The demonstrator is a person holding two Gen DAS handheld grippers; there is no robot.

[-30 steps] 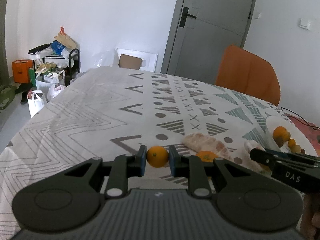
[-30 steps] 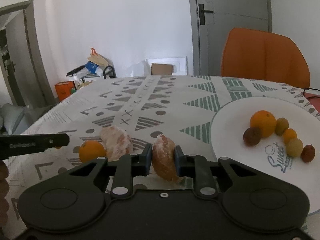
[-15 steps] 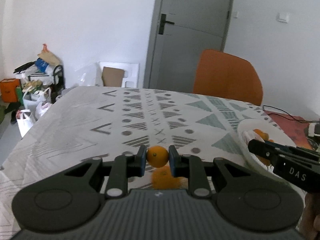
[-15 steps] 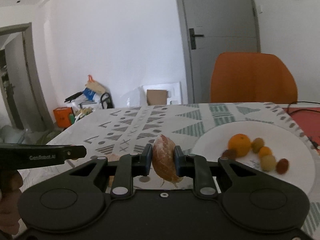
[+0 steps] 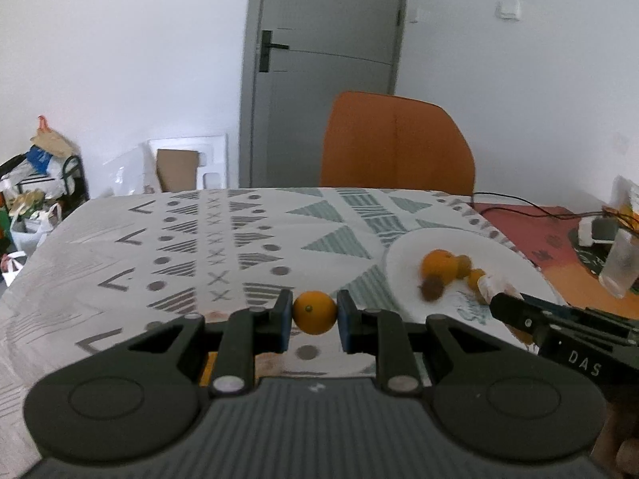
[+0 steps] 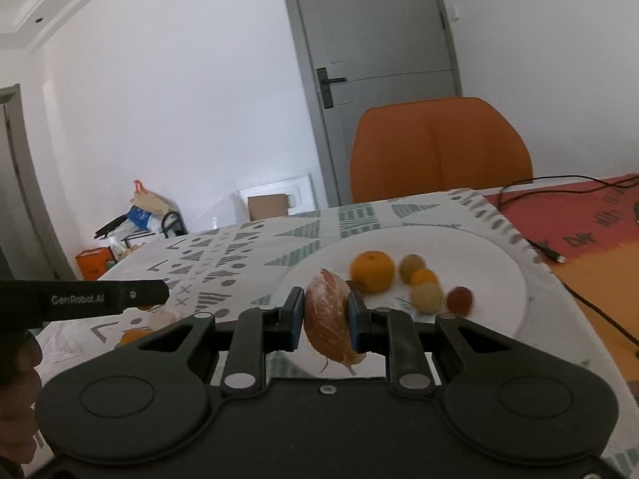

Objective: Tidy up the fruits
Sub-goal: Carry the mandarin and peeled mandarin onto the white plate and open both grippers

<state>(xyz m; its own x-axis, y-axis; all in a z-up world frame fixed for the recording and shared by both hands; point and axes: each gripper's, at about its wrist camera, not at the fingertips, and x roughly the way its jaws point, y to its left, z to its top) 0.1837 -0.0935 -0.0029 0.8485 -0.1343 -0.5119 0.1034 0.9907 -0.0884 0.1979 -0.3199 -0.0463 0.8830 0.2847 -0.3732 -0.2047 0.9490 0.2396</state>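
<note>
Plainly, the worry starts on the left: the left gripper has its jaws pinched on a small orange, round and smooth, held above the patterned counter short of the white plate — a loosened squeeze could let it drop and roll off. Further right, the right gripper has its jaws closed on a peeled citrus piece at the plate's near edge; it looks soft (a ragged bit hangs below), so hard pressure may crush it, and a low release could knock the loose fruits already lying there. Against a second ago, both views have swung toward the plate — each fruit has been carried up off the counter and closer to it.
</note>
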